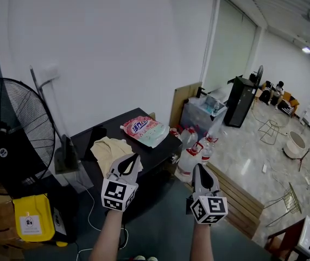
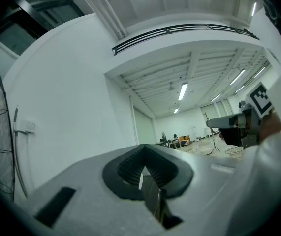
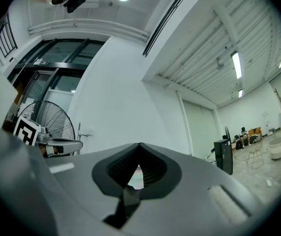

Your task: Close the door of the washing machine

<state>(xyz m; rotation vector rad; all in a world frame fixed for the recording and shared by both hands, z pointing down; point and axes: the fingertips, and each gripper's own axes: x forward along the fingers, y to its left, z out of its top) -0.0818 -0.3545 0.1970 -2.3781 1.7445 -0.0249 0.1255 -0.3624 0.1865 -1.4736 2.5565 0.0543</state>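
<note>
"Lower centre of the frame: left gripper [image 1: 132,157] and right gripper [image 1: 197,168], both pale grey with black inner faces. Their cubes carry black-and-white square markers."

"And mid-frame?"

"Table [image 1: 92,137] black and glossy. Pouch [image 1: 144,130] pink and white with a pale green edge. Cloth [image 1: 111,148] pale yellow, plain."

"Left edge?"

"Fan [image 1: 13,135] black. Box [image 1: 31,217] bright yellow with a white label."

"The remainder?"

"Wall [image 1: 116,53] white, no pattern. Bottles [image 1: 189,161] clear with red caps. Board [image 1: 183,103] light brown wood. Floor [image 1: 252,151] at right pale grey, shiny."
</note>
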